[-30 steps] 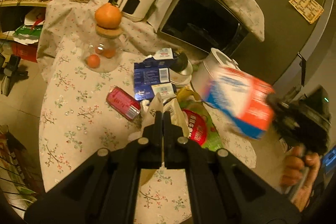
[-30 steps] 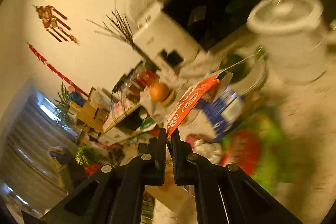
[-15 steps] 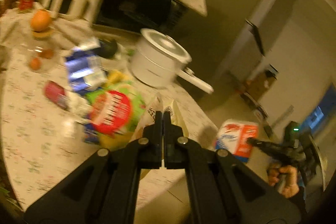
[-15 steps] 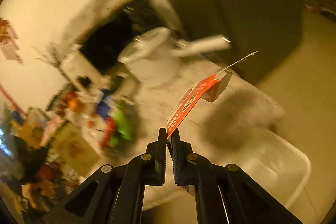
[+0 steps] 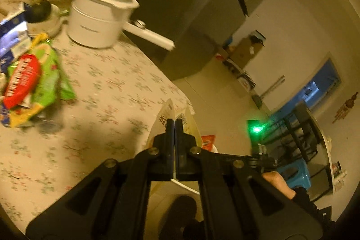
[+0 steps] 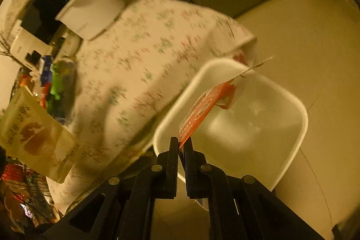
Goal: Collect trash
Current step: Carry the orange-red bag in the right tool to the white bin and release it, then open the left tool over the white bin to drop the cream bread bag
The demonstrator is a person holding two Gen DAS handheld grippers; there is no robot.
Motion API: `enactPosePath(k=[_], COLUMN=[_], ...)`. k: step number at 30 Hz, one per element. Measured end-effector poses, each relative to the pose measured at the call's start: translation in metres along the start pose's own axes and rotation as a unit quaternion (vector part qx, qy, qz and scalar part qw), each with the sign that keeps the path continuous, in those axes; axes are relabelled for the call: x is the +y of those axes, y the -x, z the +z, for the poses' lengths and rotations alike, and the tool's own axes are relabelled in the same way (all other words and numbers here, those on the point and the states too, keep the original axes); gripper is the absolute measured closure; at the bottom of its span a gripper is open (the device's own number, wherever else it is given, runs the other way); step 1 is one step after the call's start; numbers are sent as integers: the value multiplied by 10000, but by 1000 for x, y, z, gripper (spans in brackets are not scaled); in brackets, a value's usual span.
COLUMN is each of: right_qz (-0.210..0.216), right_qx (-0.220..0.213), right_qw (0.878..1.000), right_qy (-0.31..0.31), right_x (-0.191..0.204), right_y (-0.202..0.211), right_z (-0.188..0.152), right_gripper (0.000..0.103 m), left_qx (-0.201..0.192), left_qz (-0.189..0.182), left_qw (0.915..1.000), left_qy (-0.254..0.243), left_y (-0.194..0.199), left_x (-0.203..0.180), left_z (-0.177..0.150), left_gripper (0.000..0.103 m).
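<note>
Holding carton [image 6: 207, 105] over bin [image 6: 290, 156] (tilted).

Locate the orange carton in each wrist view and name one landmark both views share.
Left wrist view: only a corner of the orange carton shows, low and just right of centre, behind the left gripper.
Right wrist view: the carton sits at centre, pinched by the right gripper above the white bin.
Shared landmark: the white pot on the floral tablecloth.
</note>
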State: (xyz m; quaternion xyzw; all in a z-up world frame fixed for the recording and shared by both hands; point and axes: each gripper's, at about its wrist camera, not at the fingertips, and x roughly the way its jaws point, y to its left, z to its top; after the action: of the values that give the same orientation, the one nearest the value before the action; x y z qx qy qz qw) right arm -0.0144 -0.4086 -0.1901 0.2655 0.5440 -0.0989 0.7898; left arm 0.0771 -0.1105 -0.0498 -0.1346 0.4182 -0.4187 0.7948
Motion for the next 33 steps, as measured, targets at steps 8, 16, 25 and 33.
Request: enactPosePath(k=[8, 16, 25, 33], right_qz=[-214, -629, -1062, -1073], right_qx=[209, -239, -440, -485], right_qw=[9995, 9975, 9928, 9926], right_qy=[-69, 210, 328, 306], right_x=[-8, -18, -37, -40], right_y=[-6, 21, 35, 39], right_z=[0, -1, -3, -2], right_gripper=[85, 52, 48, 48], left_qx=[355, 803, 1021, 1037], left_qz=[-312, -433, -387, 136], left_qw=[9989, 9950, 9917, 9897], left_qy=[-66, -412, -681, -977], left_y=[-44, -96, -137, -158], left_x=[-28, -60, -81, -79], left_z=[-9, -32, -49, -54], left_gripper=[102, 102, 102, 91])
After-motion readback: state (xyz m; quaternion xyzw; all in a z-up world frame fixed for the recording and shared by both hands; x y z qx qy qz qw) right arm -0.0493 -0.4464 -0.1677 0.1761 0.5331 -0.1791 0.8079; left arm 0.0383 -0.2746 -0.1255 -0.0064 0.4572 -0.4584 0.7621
